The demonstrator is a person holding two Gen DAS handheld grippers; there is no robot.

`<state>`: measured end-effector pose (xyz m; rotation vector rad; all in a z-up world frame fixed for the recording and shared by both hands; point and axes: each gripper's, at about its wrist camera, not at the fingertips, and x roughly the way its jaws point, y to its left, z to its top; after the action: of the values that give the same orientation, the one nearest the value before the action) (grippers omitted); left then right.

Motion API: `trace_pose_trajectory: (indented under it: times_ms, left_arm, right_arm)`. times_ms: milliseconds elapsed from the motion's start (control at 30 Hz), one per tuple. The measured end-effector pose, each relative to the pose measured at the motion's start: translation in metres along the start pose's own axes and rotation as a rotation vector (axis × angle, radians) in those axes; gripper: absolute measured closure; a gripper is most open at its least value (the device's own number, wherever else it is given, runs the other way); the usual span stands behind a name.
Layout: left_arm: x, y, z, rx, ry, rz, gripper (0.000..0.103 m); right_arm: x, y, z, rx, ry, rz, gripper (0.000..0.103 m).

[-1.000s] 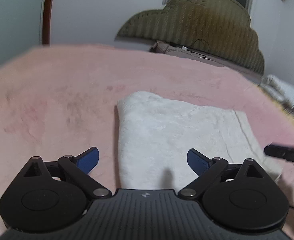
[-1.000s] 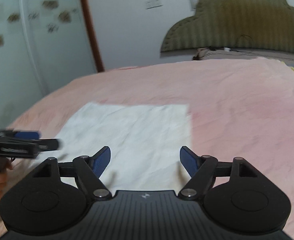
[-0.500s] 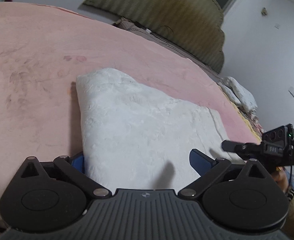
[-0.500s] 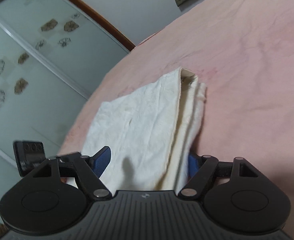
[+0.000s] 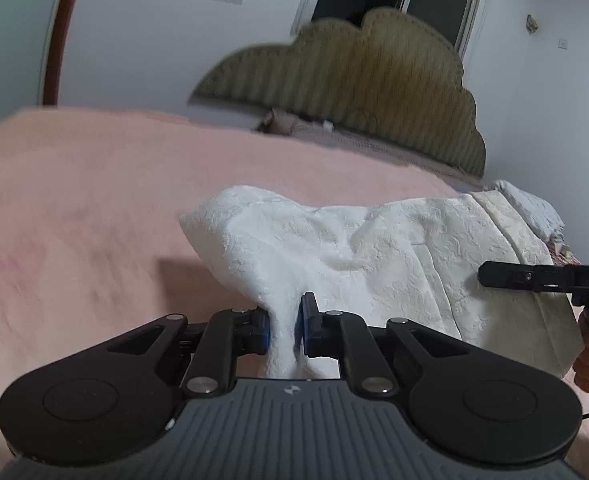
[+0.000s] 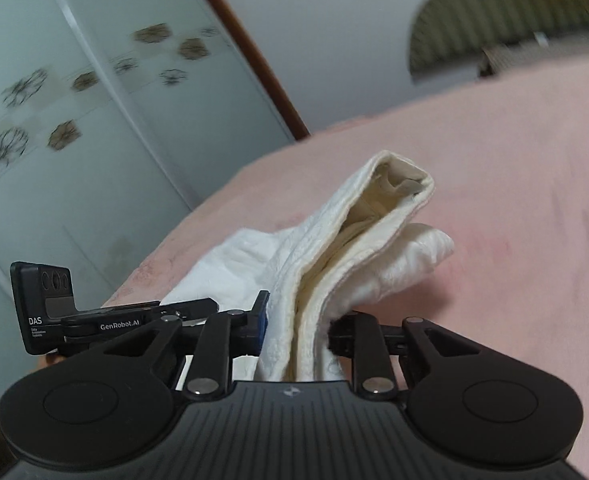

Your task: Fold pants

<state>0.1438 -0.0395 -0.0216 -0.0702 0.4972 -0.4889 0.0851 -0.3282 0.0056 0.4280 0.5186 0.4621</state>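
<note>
Both tongs have just closed on the white pants (image 5: 334, 248): left gripper (image 5: 282, 330) pinches 1 bunched edge, right gripper (image 6: 296, 336) pinches stacked layers. Only the right wrist view shows the wardrobe door (image 6: 74, 120) beyond the pants.

One pair of white pants (image 5: 334, 248) on the pink bed (image 5: 74, 208), two grippers, left gripper (image 5: 282, 330) and right gripper (image 6: 296, 334), one headboard (image 5: 358, 92) beyond the pants.

Two low, close wrist views, both sharing pants (image 5: 334, 248), bed (image 5: 74, 200)
</note>
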Motion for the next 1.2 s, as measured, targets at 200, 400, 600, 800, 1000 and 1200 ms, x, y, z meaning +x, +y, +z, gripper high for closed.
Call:
trace_pose_trajectory:
  times_ms: [200,400,600,800,1000,1200]
  left_arm:
    - [0.014,0.028,0.047,0.042,-0.024,0.088,0.089]
    - [0.079,0.066,0.059,0.04,0.109,0.196,0.082]
    - [0.083,0.07,0.049,0.059,0.11,0.279,0.042]
    - [0.028,0.058,0.035,0.034,0.032,0.305,0.03]
    - [0.035,0.041,0.015,0.084,0.115,0.419,0.024]
    - [-0.004,0.014,0.008,0.063,0.073,0.405,0.017]
  right_arm:
    - [0.047,0.01,0.045,-0.015,-0.04,0.039,0.082]
    - [0.127,-0.006,0.054,0.03,0.043,-0.045,0.079]
    - [0.147,-0.036,0.041,0.157,0.147,-0.186,0.052]
    - [0.079,0.02,0.032,-0.113,-0.037,-0.432,0.049]
    - [0.098,0.054,0.002,-0.3,0.126,-0.335,0.046]
    - [0.074,0.068,-0.018,-0.187,0.056,-0.481,0.031]
